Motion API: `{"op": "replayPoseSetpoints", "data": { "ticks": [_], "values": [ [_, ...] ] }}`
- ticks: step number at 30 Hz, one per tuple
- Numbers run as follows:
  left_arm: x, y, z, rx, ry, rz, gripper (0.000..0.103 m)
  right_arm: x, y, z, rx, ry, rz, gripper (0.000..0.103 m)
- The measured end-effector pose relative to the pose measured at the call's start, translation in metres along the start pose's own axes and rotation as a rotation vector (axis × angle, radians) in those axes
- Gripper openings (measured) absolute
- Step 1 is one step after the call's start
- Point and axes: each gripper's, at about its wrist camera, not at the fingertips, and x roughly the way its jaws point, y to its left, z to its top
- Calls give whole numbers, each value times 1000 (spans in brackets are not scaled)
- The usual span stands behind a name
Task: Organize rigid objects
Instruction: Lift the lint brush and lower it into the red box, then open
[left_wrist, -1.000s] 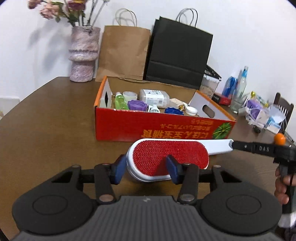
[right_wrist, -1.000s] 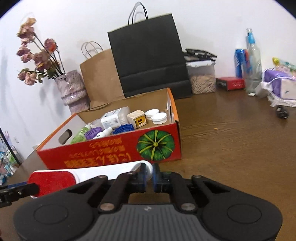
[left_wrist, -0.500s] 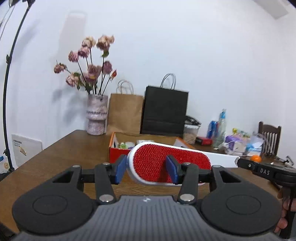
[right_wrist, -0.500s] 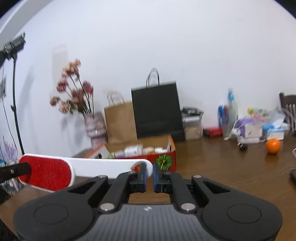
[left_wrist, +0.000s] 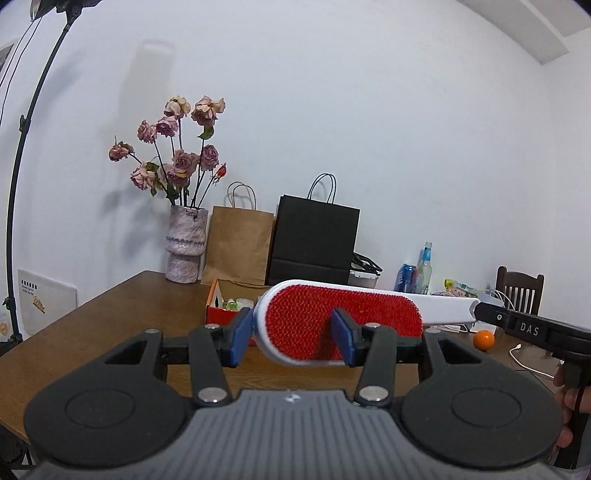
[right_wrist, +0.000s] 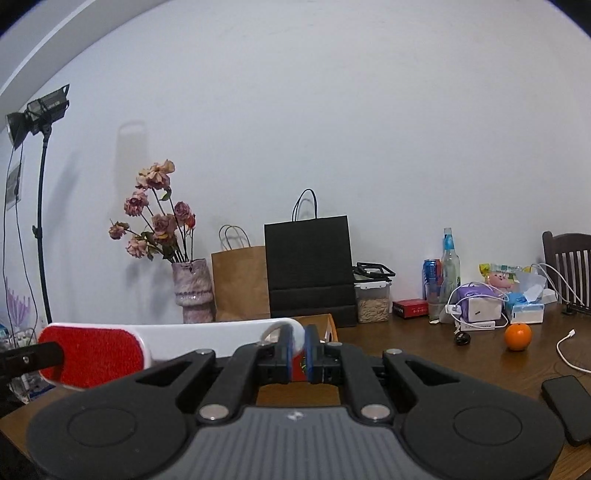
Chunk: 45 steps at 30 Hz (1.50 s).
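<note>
A white lint brush with a red pad (left_wrist: 325, 317) is held in the air by both grippers, level and well above the table. My left gripper (left_wrist: 291, 334) is shut on its red head. My right gripper (right_wrist: 299, 349) is shut on the tip of its white handle (right_wrist: 221, 334); the red head (right_wrist: 92, 354) shows at the left of the right wrist view. The red cardboard box (left_wrist: 218, 314) of small bottles and jars sits on the table behind and below the brush, mostly hidden by it.
A vase of dried roses (left_wrist: 184, 247), a brown paper bag (left_wrist: 236, 243) and a black bag (left_wrist: 314, 240) stand along the wall. Bottles, a can, packets and chargers (right_wrist: 476, 299), an orange (right_wrist: 517, 336), a phone (right_wrist: 569, 406) and a chair (right_wrist: 569, 258) are at the right.
Both grippers have lifted the brush up from just in front of the box to well above the table. The grips have not changed.
</note>
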Motion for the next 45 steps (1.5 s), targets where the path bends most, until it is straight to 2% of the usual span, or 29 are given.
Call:
{"op": "replayPoseSetpoints", "data": {
  "ticks": [6,14,19,23,26,32,37,42,45],
  "values": [
    [14,7,-2,-24,10,3,47,23,-3,0,36,41,11,7],
    [81,29,19,-56,37,3,47,87,0,10,33,56,25,7],
    [145,37,47,-37,41,-7,47,158,-6,31,52,49,44,7],
    [214,49,73,-57,88,-20,47,228,-17,48,97,102,61,7],
    [262,58,80,-71,126,-14,47,279,-24,46,116,167,66,7],
    [333,72,61,-43,220,32,47,357,-32,8,133,331,54,7],
    [357,87,38,-67,295,35,47,383,-32,-21,116,415,44,7],
    [378,102,23,-114,412,7,47,389,-32,-31,69,451,30,7],
    [386,105,17,-123,452,19,45,394,-33,-34,59,493,28,8]
  ]
}}
